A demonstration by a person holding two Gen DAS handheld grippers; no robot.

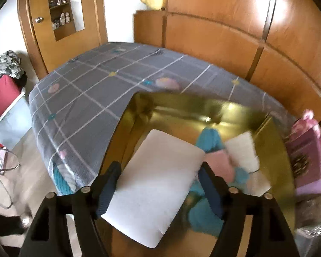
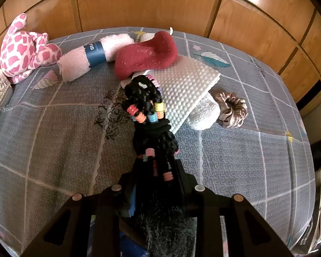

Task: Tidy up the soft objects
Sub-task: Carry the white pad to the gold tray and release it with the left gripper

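Left tool (image 1: 158,184) stands wide over a shiny gold box (image 1: 274,171) on the bed, with a white pad (image 1: 156,184) lying between its fingers; whether the fingers (image 1: 109,184) press the pad cannot be told from the blurred view. Just beyond and to the right of that tool, inside the box, lie teal (image 1: 209,139), pink (image 1: 221,162) and white soft pieces (image 1: 241,150). Right tool (image 2: 155,171) is narrow, clamped on a black bundle of hair ties (image 2: 147,111) with coloured beads, which hangs ahead of it above the grey checked bedsheet (image 2: 53,139). Ahead of this tool lie a white bumpy cloth (image 2: 186,85), a red sock (image 2: 147,55) partly on the cloth, and a pink rolled towel (image 2: 83,60) with a blue band; far left sits a pink spotted plush (image 2: 21,49), and to the right a brown scrunchie (image 2: 232,109)
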